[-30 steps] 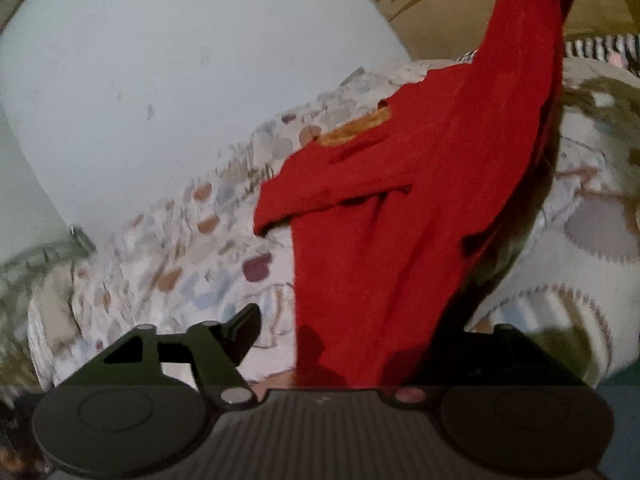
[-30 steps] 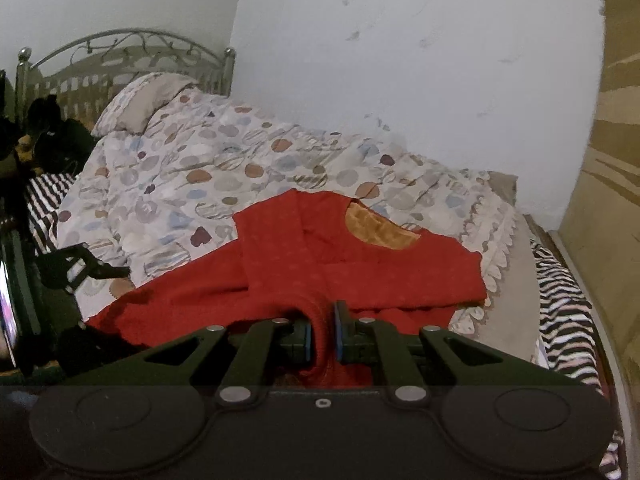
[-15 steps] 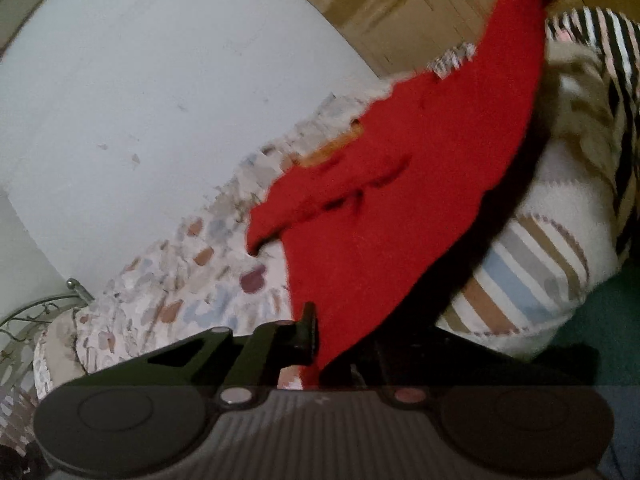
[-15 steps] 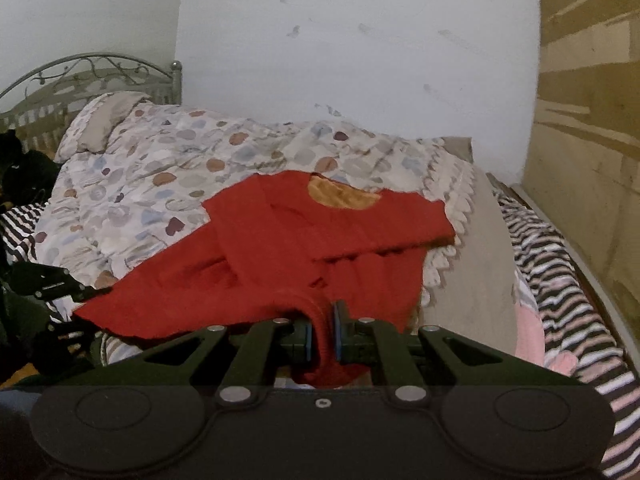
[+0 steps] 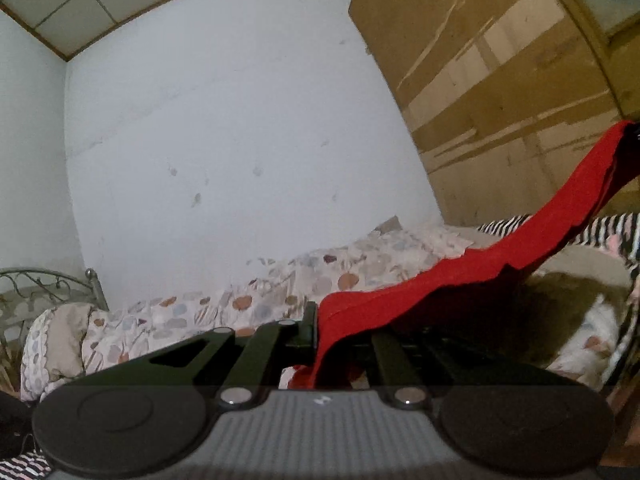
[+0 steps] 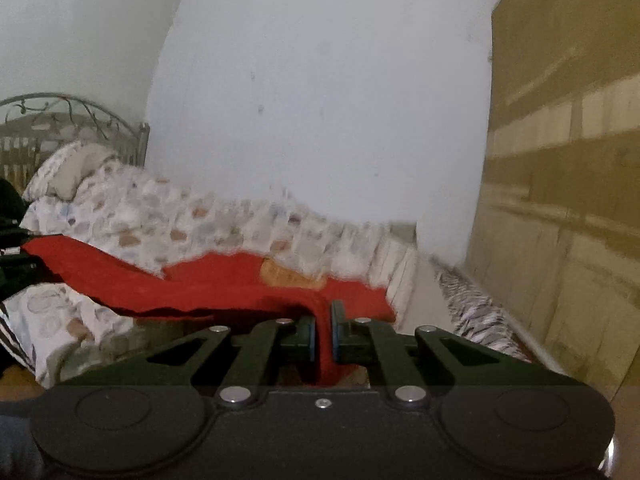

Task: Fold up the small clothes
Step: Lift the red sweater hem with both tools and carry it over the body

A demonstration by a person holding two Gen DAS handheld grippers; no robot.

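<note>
A red knit sweater (image 6: 224, 284) with an orange neck lining (image 6: 280, 274) lies on the patterned quilt and is lifted along its near edge. My right gripper (image 6: 323, 332) is shut on the sweater's hem. My left gripper (image 5: 324, 332) is shut on another part of the hem; in the left wrist view the red fabric (image 5: 500, 252) stretches up and right toward the other gripper at the frame edge. The left gripper's right finger is hidden behind the cloth. The right wrist view is blurred.
The bed has a dotted quilt (image 5: 260, 300), a pillow (image 6: 68, 168) and a metal headboard (image 6: 80, 116) at the left. A striped sheet (image 6: 472, 312) edges the bed on the right. A white wall (image 5: 240, 140) and a brown wooden wardrobe (image 5: 500, 80) stand behind.
Both grippers have risen and tilted up with the hem, so the sweater's near edge has lifted off the quilt. The left gripper, open one second ago, has shut on the hem.
</note>
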